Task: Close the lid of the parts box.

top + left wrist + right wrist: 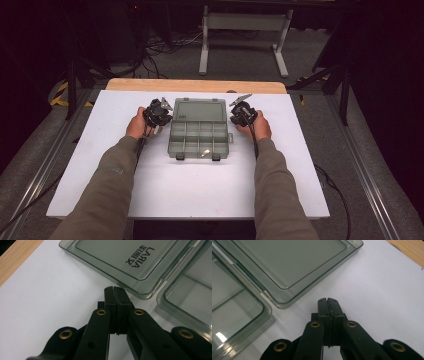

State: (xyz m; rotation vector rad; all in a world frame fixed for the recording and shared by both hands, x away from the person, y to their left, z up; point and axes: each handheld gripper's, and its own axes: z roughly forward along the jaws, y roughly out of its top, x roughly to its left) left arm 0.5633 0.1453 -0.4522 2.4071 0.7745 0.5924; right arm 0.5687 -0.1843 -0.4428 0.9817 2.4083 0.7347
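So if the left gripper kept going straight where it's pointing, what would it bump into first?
Probably the near corner of the open lid of the clear organizer box. The shut left gripper points at it, though depth is unclear.

Smoky see-through plastic on the organizer box [199, 129], glossy and smooth; the tongs [115, 290] look matt black plastic with brass rivets; worktop [190, 190] matt white, wood-edged.

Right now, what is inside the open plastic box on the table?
The box lies open, lid flat behind. Its compartments look mostly empty; one small pale item sits in the front row. What it is cannot be told.
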